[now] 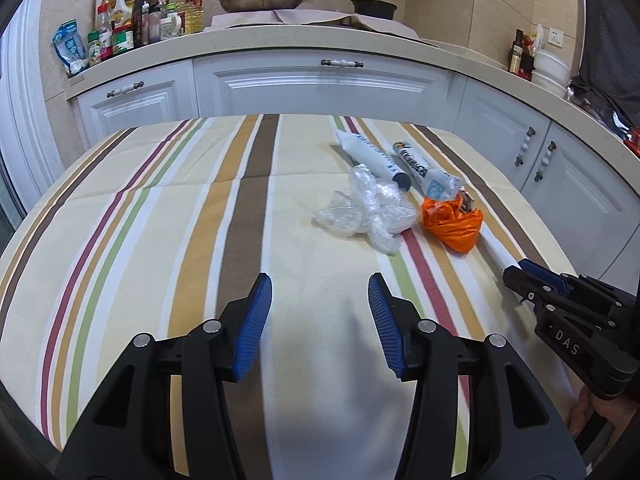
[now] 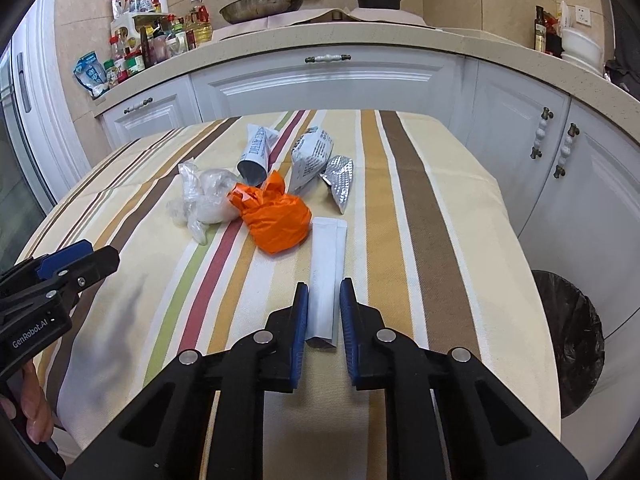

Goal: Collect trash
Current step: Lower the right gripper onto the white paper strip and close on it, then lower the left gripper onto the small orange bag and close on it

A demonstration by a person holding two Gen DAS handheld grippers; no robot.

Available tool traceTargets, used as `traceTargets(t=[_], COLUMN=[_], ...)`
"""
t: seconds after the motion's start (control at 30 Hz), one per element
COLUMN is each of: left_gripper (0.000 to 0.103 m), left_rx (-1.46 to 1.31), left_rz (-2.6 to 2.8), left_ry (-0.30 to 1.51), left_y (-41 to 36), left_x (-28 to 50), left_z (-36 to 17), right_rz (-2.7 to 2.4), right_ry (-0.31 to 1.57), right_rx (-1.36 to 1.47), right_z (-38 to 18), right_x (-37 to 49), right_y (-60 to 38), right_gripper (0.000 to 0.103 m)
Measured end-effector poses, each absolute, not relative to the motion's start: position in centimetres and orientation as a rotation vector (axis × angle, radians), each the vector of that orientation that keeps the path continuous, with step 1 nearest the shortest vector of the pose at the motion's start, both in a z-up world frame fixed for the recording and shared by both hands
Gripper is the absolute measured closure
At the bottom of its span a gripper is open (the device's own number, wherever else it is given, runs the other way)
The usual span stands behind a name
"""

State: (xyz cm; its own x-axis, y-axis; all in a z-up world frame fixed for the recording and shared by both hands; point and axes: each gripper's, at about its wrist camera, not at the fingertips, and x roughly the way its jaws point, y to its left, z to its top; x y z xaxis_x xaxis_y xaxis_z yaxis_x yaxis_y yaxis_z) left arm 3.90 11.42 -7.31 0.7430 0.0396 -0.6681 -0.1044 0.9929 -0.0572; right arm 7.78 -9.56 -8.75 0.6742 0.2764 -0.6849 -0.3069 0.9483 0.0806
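My right tool is clamped on the white paper sleeve lying on the striped desk, just beside the orange bag. My left tool hangs apart, empty. Next, I judge: lift the sleeve and carry it to the black-lined bin. Readable: "GenRobot.AI", "DAS".

Left tongs agape, right tongs clamped shut
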Motion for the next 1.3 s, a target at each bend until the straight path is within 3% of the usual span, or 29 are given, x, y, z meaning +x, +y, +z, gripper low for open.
traceTargets(t=[0.73, 0.87, 1.3], left_gripper=[0.053, 0.043, 0.041], left_rx=[-0.044, -0.042, -0.014], left_rz=[-0.011, -0.009, 0.032], left_ry=[0.721, 0.734, 0.808], left_y=[3.5, 2.6, 0.9], left_x=[8.9, 10.3, 14.0], left_z=[-6.5, -6.7, -8.4], right_rz=[0.254, 0.256, 0.276], right_ry=[0.660, 0.643, 0.643], right_rx=[0.035, 0.055, 0.090], right_z=[-6.7, -6.2, -6.2], right_x=[8.8, 9.3, 10.7], right_y=[-15.6, -16.7, -18.4], right_gripper=[0.086, 0.086, 0.086])
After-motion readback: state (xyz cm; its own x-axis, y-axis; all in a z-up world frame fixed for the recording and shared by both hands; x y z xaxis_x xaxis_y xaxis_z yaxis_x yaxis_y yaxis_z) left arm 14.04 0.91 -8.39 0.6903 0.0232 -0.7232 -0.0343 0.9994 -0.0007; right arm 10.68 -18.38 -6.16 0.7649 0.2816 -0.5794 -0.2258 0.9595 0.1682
